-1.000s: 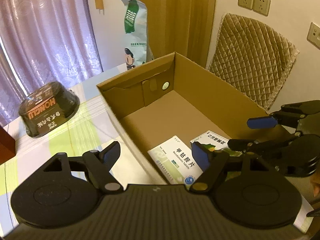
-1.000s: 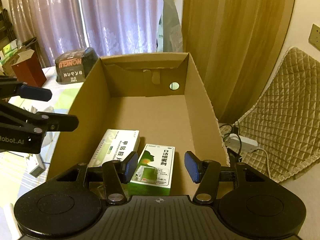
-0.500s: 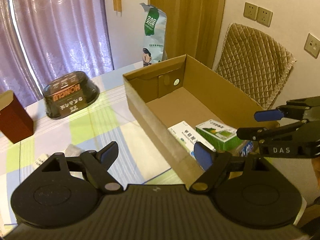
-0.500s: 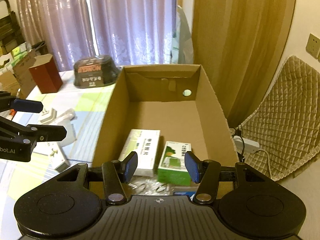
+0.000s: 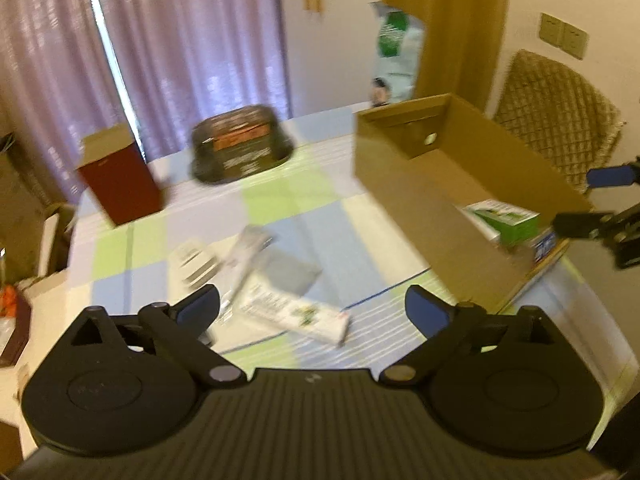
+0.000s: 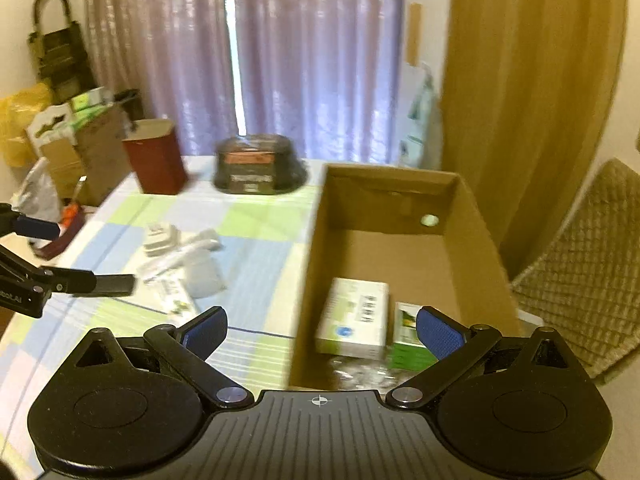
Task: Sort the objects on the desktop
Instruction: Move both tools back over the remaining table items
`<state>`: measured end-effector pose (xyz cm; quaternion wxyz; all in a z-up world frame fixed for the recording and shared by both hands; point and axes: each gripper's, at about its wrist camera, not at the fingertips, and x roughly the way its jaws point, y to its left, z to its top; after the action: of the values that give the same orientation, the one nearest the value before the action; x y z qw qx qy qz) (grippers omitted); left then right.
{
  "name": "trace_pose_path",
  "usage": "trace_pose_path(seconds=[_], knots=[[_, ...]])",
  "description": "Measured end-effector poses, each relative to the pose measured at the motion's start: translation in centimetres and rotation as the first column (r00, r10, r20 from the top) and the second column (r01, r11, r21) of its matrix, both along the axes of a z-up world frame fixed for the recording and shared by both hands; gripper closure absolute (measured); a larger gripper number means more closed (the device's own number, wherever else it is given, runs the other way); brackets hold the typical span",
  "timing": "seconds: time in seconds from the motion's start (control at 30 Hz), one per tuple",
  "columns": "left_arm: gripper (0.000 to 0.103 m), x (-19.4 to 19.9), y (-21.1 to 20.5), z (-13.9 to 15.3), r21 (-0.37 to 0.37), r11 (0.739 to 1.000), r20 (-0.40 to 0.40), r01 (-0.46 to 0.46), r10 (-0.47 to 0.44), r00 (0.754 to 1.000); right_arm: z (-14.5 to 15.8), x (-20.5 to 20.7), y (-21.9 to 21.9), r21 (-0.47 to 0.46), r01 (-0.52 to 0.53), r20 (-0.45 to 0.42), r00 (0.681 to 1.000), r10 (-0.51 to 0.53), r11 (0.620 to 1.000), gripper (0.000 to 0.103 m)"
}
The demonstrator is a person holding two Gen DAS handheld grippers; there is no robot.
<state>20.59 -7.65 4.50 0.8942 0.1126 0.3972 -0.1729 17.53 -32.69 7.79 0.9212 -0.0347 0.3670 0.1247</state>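
Both our tools are spread wide and empty: the left tool hangs above a loose cluster of small white packets on the checked surface, the right tool over the near end of the cardboard box. Inside that box lie a white medicine carton and, touching it, a green-and-white carton; beyond stand a dark red box and an upturned black bowl.

Checked green-blue tablecloth, brown cardboard box.
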Motion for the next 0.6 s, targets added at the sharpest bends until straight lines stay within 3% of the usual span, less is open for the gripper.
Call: trace_pose_path(seconds=[0.33, 0.6], knots=[[0.001, -4.2, 8.3, -3.4, 0.049, 0.996, -0.068, -0.077, 0.08, 0.994, -1.2, -0.5, 7.7, -0.027, -0.195, -0.005, 0.981, 0.195, 0.98, 0.0], [0.001, -7.6, 8.0, -7.1, 0.019, 1.0, -0.153, 0.005, -0.002, 0.988, -4.4, -0.2, 10.9, -0.049, -0.267, -0.061, 0.963, 0.264, 0.962, 0.0]])
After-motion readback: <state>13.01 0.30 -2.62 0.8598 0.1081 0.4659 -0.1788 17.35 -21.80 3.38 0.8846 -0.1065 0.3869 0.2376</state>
